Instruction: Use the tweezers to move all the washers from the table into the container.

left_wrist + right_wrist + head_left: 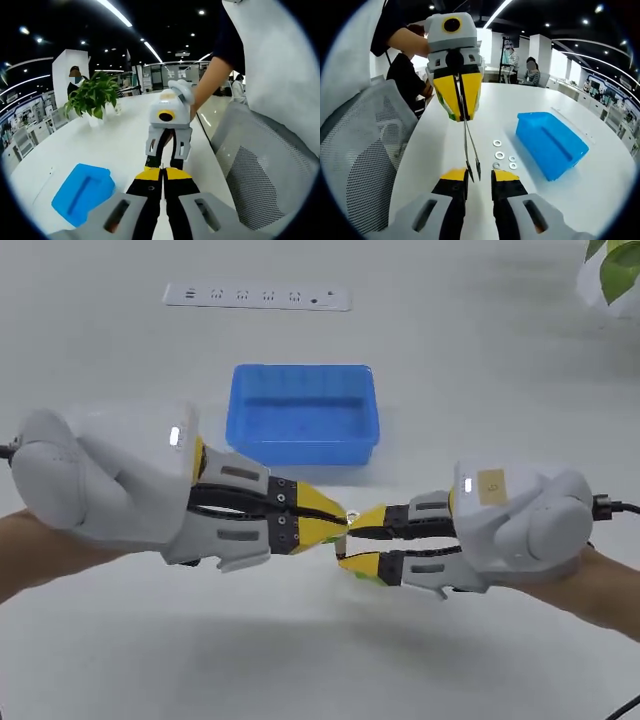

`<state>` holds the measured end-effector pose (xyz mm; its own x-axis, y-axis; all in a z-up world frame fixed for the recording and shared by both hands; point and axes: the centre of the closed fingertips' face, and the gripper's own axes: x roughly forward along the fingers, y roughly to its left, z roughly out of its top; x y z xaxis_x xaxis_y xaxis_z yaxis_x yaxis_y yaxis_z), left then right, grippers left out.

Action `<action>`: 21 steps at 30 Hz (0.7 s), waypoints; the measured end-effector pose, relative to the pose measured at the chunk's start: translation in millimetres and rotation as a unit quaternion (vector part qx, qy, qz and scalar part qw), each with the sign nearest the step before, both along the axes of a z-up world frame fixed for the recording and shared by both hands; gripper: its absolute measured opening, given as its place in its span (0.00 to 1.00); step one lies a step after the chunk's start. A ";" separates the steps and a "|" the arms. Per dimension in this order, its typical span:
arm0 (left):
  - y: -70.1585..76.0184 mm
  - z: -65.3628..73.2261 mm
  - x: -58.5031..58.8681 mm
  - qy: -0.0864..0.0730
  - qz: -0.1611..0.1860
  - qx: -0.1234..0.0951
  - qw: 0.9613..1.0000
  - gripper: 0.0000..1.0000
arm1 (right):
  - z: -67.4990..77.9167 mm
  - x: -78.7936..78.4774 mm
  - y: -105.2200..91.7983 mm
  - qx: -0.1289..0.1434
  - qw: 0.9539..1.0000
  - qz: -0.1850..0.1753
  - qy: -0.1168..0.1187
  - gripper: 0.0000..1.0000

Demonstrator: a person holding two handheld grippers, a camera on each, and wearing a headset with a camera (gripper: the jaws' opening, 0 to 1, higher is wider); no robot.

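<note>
Left gripper [338, 522] is clamped on the tweezers [468, 145]; right gripper [480, 175] jaws stand apart around the tips. About five washers [499, 155] lie on the table [430, 160] near the container [550, 142], which seems empty. All are left to move.

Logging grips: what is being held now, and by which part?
The left gripper holds the tweezers by their rear end; the right gripper is open, jaws flanking the tips.

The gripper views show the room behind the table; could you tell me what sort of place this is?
Likely an open-plan office: a long white table, a mesh office chair, ceiling strip lights, and seated people at further desks.
</note>
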<state>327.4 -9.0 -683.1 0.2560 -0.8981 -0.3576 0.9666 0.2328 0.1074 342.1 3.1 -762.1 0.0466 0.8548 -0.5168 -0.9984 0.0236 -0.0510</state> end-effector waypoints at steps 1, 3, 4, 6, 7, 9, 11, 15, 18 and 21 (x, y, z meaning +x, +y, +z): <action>2.4 0.3 1.7 0.000 0.005 0.000 1.000 0.04 | -0.2 0.8 -0.5 0.000 1.000 -0.001 -0.001 0.19; 5.4 -0.1 3.1 0.001 0.010 0.000 1.000 0.04 | -1.1 2.2 -1.9 -0.004 1.000 -0.004 -0.005 0.19; 6.6 -0.8 3.8 0.001 0.013 0.001 1.000 0.04 | -1.9 2.7 -3.1 -0.005 1.000 -0.005 -0.005 0.19; 9.6 -3.0 5.5 -0.001 0.021 0.004 1.000 0.04 | -3.0 3.5 -6.4 -0.008 1.000 -0.009 -0.004 0.20; 11.6 -3.5 6.8 0.001 0.027 0.002 1.000 0.04 | -2.9 3.6 -7.7 -0.008 1.000 -0.012 -0.004 0.22; 14.0 -3.7 8.3 -0.002 0.033 0.002 0.999 0.04 | -0.9 2.7 -10.8 -0.006 1.000 -0.012 -0.007 0.24; 16.2 -3.5 9.2 0.000 0.039 0.001 0.999 0.04 | 0.7 2.7 -12.5 -0.005 1.000 -0.014 -0.010 0.24; 19.9 -4.4 12.2 -0.002 0.046 0.003 0.999 0.04 | 1.1 2.5 -15.6 0.001 1.000 -0.018 -0.012 0.28; 22.3 -3.6 17.2 -0.003 0.055 0.002 0.998 0.04 | 1.8 1.0 -17.1 0.005 1.000 -0.021 -0.007 0.31; 23.8 -3.7 21.0 -0.006 0.060 0.005 0.998 0.04 | 1.6 -1.1 -18.6 0.007 1.000 -0.024 0.002 0.34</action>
